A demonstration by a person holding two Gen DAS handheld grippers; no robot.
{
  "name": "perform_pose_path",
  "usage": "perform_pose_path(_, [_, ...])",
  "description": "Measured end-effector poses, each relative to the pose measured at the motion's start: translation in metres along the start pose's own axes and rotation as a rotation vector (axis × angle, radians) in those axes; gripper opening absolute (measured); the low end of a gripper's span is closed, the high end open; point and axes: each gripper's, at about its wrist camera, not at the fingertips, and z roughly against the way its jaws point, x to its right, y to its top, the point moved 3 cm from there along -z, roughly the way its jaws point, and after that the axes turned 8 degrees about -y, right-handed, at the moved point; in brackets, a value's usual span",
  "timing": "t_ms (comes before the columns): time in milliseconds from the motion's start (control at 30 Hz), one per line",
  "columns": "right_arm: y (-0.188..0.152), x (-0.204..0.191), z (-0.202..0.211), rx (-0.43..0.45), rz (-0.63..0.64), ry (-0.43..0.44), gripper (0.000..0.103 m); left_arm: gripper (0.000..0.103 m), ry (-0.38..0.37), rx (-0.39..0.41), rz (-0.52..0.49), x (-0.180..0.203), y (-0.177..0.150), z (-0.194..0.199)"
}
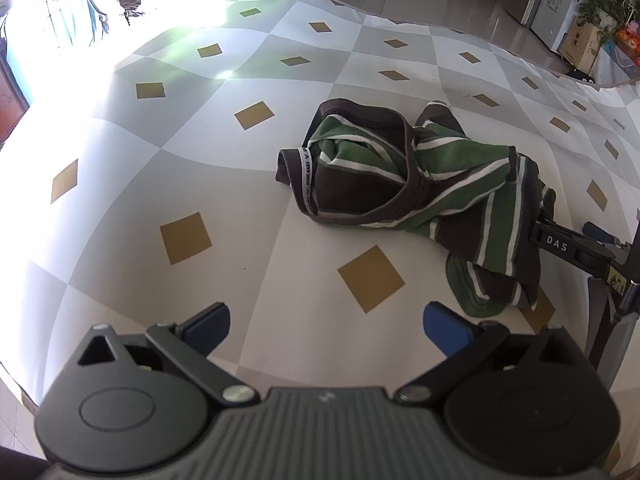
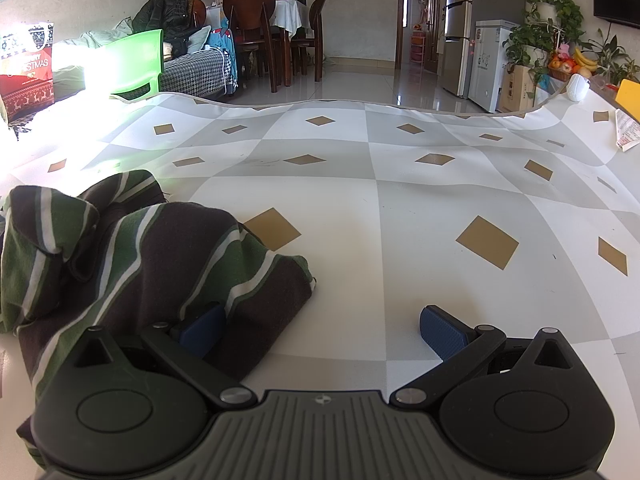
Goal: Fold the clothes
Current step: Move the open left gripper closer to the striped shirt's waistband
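Observation:
A crumpled garment [image 1: 420,184] with green, dark brown and white stripes lies on the checked tablecloth [image 1: 200,152], right of centre in the left wrist view. My left gripper [image 1: 328,328] is open with nothing between its blue pads, and it stays short of the garment, which is ahead and to the right. In the right wrist view the garment [image 2: 120,248] fills the left side. My right gripper [image 2: 322,332] is open; a fold of cloth drapes over its left finger [image 2: 202,334], while the right finger [image 2: 440,332] sits over bare cloth. The right gripper [image 1: 564,230] also shows at the garment's right edge.
The grey-white tablecloth with gold diamonds [image 2: 440,200] ends at a wavy far edge [image 2: 320,102]. A slip of paper [image 2: 626,130] and a white object [image 2: 578,88] sit at the far right. Beyond are a green chair [image 2: 136,60], dining chairs [image 2: 256,28] and a fridge [image 2: 460,28].

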Motion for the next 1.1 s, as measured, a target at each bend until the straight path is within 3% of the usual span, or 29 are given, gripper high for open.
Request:
perform_pose_path(100, [0.000,0.000,0.000,0.000,0.000,0.000,0.103,0.103,-0.031,0.006,-0.013,0.008,0.011,0.002])
perform_pose_path(267, [0.000,0.000,0.000,0.000,0.000,0.000,0.103,0.103,-0.009,0.003,-0.060,0.018,0.029,-0.013])
perform_pose_path(567, [0.000,0.000,0.000,0.000,0.000,0.000,0.103,0.103,0.013,-0.042,-0.037,0.015,0.049,-0.046])
perform_pose_path(700, [0.000,0.000,0.000,0.000,0.000,0.000,0.103,0.103,-0.019,-0.037,-0.013,0.009,0.047,-0.053])
perform_pose_path(833, [0.000,0.000,0.000,0.000,0.000,0.000,0.103,0.103,-0.005,0.002,0.042,-0.006,0.054,-0.054])
perform_pose_path(1100, [0.000,0.000,0.000,0.000,0.000,0.000,0.103,0.103,-0.005,-0.002,-0.097,0.026,0.065,-0.058])
